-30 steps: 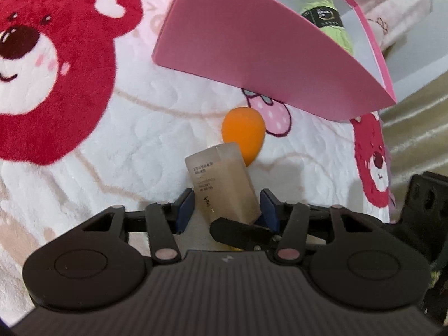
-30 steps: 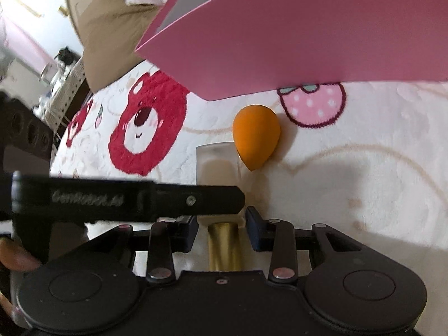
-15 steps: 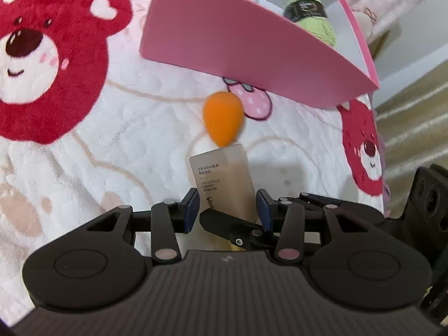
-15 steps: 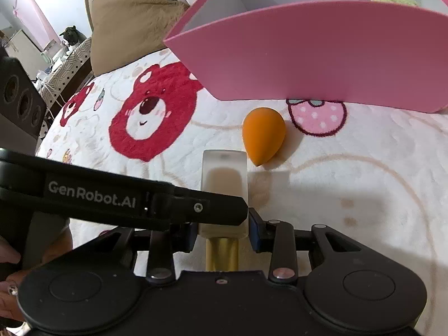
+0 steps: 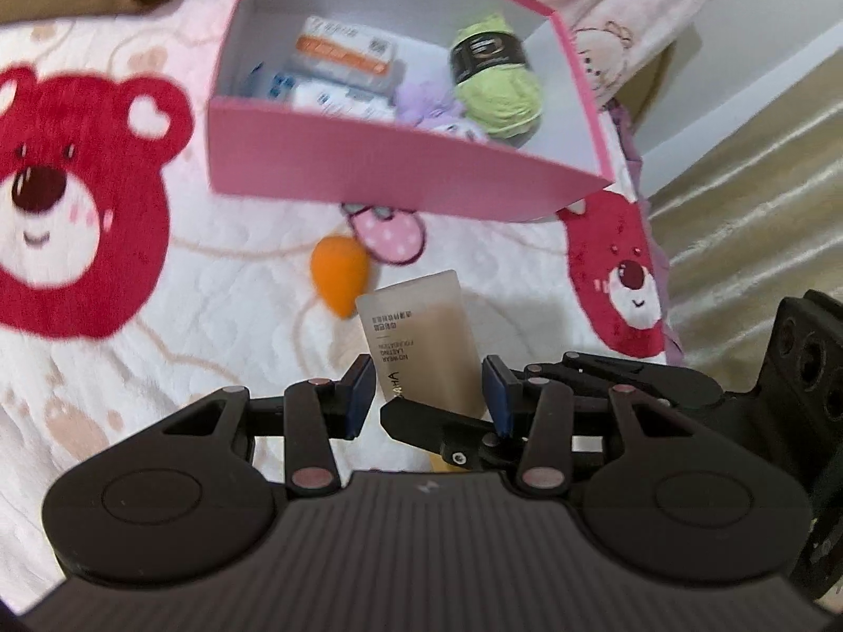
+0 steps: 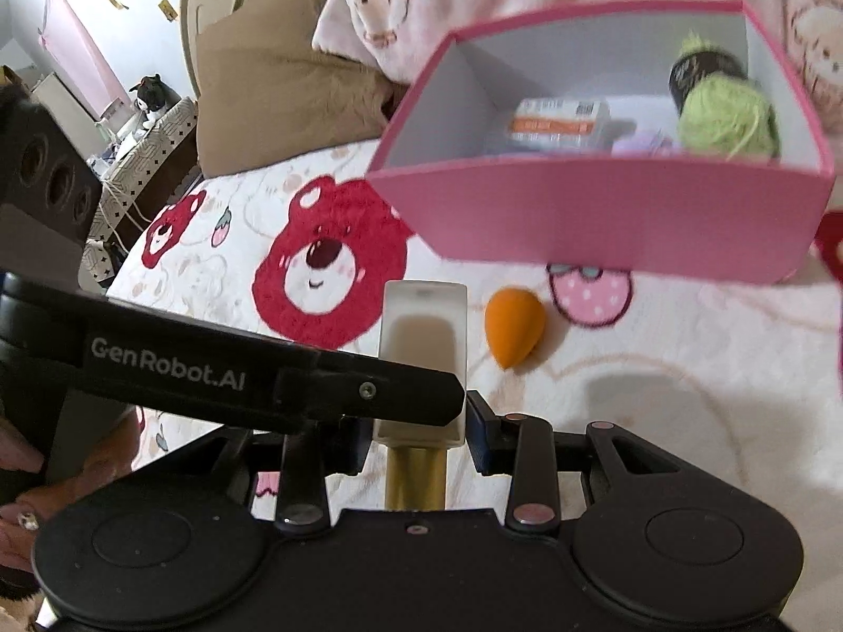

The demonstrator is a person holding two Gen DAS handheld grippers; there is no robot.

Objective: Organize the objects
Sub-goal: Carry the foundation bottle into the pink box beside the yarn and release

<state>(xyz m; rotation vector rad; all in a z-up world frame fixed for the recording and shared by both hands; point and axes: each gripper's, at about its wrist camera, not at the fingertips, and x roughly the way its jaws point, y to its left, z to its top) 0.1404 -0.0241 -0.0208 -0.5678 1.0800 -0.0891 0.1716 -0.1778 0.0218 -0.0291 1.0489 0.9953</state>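
A frosted foundation bottle with beige fluid and a gold cap hangs above the bear-print blanket. My left gripper is shut on its lower body, blue pads on both sides. My right gripper is shut on the same bottle near the cap. One finger of the left gripper crosses in front of it. An orange egg-shaped sponge lies on the blanket just beyond the bottle. Behind it stands an open pink box.
The pink box holds a green yarn ball, a white-and-orange packet and other small items. A brown cushion and a pink blanket lie behind it. The bed edge drops off at the right. A person's hand shows at lower left.
Both grippers have risen together with the bottle. The box's inside has come into view and the orange sponge, still on the blanket, looks smaller and farther below.
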